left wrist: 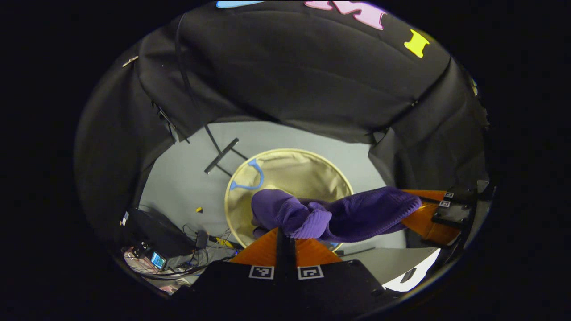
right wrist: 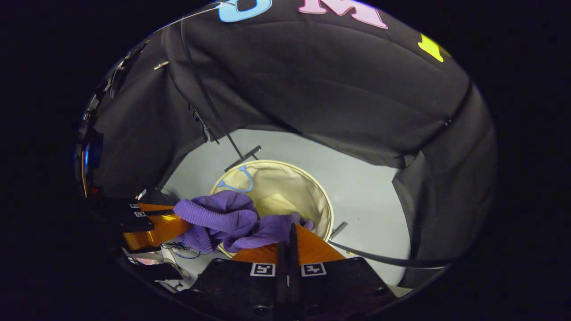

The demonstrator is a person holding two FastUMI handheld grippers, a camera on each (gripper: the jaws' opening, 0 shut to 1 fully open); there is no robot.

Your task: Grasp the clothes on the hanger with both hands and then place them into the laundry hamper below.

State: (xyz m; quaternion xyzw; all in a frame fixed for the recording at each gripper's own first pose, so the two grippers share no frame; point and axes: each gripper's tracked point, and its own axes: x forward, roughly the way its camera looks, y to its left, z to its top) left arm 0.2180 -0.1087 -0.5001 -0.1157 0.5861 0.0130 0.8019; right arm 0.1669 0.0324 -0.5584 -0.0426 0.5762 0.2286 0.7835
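Observation:
A purple knitted garment (left wrist: 334, 214) hangs stretched between my two grippers, above the round beige laundry hamper (left wrist: 308, 171) on the floor. In the left gripper view my left gripper (left wrist: 285, 232) is shut on one bunched end of the cloth, and my right gripper (left wrist: 417, 211) holds the other end at the right. In the right gripper view my right gripper (right wrist: 292, 228) is shut on the purple garment (right wrist: 223, 216), with my left gripper (right wrist: 178, 220) gripping its far end at the left. The hamper (right wrist: 285, 187) lies open below, with a blue cord handle (right wrist: 241, 183) at its rim.
A black stand foot (left wrist: 221, 156) rests on the grey floor (left wrist: 187, 178) beside the hamper. Cables and a black box with electronics (left wrist: 156, 240) lie at the lower left. A thin black rod (right wrist: 383, 259) crosses the floor at the right. Black cloth walls surround the booth.

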